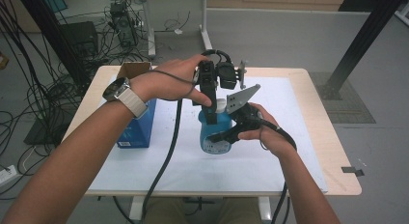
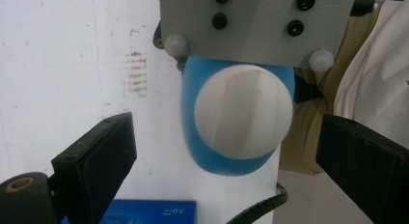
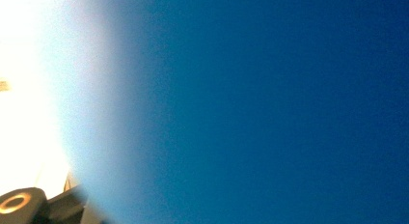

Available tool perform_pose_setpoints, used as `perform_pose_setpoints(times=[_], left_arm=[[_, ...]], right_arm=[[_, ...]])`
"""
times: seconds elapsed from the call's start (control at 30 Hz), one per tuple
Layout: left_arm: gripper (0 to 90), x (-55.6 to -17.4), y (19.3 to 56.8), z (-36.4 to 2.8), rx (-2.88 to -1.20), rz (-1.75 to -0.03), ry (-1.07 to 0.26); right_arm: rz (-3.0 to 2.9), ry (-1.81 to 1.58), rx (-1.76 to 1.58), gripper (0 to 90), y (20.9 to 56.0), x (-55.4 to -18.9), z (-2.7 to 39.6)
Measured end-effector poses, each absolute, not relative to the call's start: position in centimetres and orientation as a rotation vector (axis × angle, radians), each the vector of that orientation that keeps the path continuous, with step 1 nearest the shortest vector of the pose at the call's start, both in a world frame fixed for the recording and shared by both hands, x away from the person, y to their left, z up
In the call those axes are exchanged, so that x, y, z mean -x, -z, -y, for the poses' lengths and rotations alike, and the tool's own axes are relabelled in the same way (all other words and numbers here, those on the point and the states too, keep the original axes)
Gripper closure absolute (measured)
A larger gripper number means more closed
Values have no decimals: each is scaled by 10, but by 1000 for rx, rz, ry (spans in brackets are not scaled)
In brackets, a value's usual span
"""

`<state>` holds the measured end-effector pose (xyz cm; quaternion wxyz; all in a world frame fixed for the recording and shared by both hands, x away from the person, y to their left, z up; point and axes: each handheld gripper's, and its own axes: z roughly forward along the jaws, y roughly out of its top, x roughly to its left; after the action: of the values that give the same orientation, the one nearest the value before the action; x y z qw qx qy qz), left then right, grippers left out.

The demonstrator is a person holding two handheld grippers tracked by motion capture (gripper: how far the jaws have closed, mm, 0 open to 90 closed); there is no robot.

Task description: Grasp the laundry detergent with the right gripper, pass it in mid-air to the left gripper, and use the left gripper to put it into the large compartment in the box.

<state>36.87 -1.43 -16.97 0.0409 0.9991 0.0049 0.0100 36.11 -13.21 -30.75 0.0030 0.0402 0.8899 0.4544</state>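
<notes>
Nearest the camera in the high view, the person's two forearms are reaching in from the bottom edge over the white sheet (image 1: 270, 156) that is covering the pale wooden table (image 1: 333, 151). The right gripper (image 1: 218, 135), a black hand-held tool with a grey three-cornered plate on top, is lying level at the right side of the upright blue plastic bottle with a round white cap (image 1: 213, 132). Its jaws are pressing closed against the bottle's lower body, gripping it; in the right gripper view the bottle's blue wall (image 3: 270, 103) is sitting blurred right against the lens. The bottle is standing on the white sheet near the middle of the table.

Just beyond, the left gripper (image 1: 211, 108) is pointing straight down over the bottle's top. In the left gripper view, its two black jaws are standing wide apart, one on each side of the white cap (image 2: 243, 113), and neither pad is touching it; the gripper is holding nothing.

To the left of the bottle, a blue cardboard box with an open brown top (image 1: 137, 115) is standing on the sheet, partly behind the left wrist, which is wearing a watch on a pale strap (image 1: 123, 93).

Farther off, black cables (image 1: 29, 89) are trailing across the grey floor beside the table.
</notes>
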Motion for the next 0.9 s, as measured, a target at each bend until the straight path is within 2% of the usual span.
perform_pose_setpoints(times=[0.9], left_arm=[[113,-371,195,18,-3051,13,32]], right_arm=[[-2800,-1454,-124,441,307,-359,128]])
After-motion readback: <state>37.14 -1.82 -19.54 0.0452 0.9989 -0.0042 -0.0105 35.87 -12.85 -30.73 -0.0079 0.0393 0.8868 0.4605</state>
